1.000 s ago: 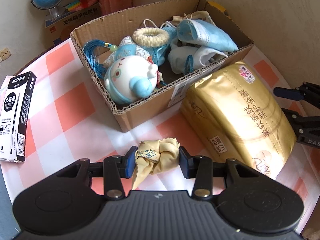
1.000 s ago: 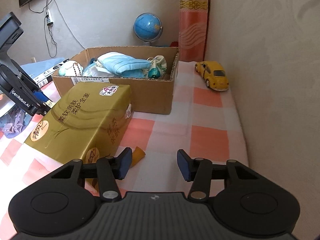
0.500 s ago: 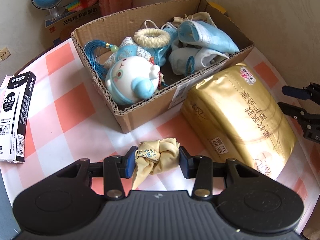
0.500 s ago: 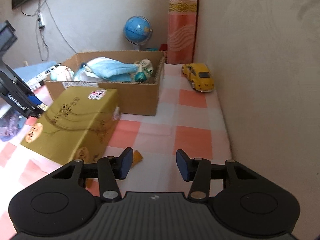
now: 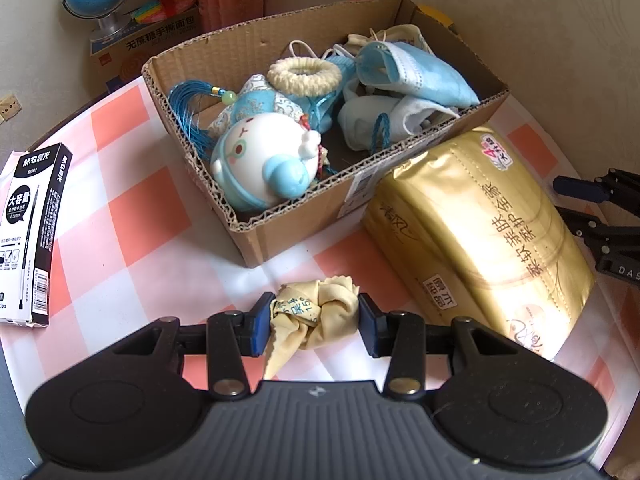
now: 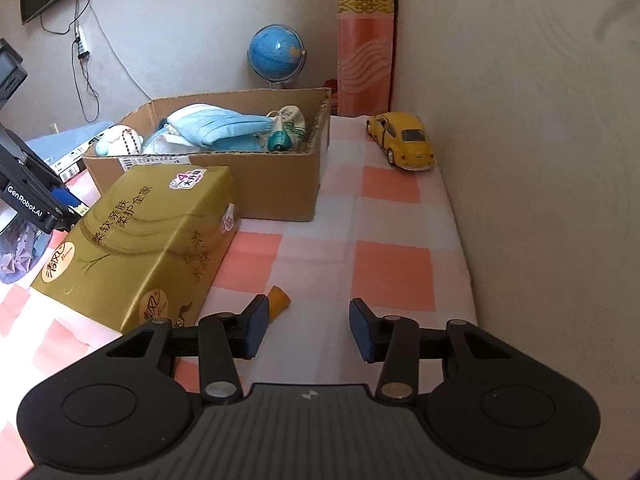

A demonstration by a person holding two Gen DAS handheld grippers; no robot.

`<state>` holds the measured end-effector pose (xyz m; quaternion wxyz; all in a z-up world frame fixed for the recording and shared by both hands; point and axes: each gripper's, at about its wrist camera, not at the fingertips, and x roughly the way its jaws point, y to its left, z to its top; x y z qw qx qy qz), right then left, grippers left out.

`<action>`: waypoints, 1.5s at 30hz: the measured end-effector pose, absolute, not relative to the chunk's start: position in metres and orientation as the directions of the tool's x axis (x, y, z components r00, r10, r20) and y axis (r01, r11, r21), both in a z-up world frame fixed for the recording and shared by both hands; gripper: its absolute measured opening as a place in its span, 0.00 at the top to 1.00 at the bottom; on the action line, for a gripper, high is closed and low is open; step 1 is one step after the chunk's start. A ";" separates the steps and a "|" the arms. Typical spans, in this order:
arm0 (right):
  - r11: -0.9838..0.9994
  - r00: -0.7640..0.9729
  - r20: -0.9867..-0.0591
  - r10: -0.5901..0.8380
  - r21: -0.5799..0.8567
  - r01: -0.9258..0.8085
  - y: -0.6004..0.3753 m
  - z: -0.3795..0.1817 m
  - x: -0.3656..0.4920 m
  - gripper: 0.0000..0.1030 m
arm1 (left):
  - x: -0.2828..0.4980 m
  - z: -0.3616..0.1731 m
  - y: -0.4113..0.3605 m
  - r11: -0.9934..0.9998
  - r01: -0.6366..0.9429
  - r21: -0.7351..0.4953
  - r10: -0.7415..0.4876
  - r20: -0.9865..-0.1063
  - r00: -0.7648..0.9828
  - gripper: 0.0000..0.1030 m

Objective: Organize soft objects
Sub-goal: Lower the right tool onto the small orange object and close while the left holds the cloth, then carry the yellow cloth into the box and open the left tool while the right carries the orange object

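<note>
My left gripper is shut on a crumpled yellow cloth and holds it above the checked tablecloth, just in front of the cardboard box. The box holds a white-and-blue plush toy, a cream hair tie, a blue tassel and blue face masks. A gold tissue pack lies to the right of the box. My right gripper is open and empty beside the tissue pack, with the box beyond it.
A black-and-white pen box lies at the left. A globe stands behind the box. A yellow toy car sits by the right wall. A small orange scrap lies near my right gripper's left finger.
My left gripper has kept its hold on the cloth and barely moved. My right gripper drew back from the tissue pack, then came nearer again.
</note>
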<state>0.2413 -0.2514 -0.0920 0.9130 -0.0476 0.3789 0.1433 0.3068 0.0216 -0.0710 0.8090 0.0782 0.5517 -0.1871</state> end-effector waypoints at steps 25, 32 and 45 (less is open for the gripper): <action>0.962 0.677 -0.704 0.214 0.033 -0.270 -0.249 -0.093 0.249 0.57 | 0.306 -0.071 0.023 0.917 0.390 -0.080 -0.219 -0.920 0.326 0.59; 0.961 0.684 -0.705 0.185 -0.015 -0.276 -0.239 -0.095 0.249 0.85 | 0.306 -0.071 0.024 0.917 0.390 -0.084 -0.225 -0.916 0.332 0.59; 0.959 0.735 -0.652 0.186 -0.043 -0.281 -0.242 -0.060 0.225 0.86 | 0.289 -0.054 0.027 0.911 0.400 -0.101 -0.256 -0.899 0.355 0.63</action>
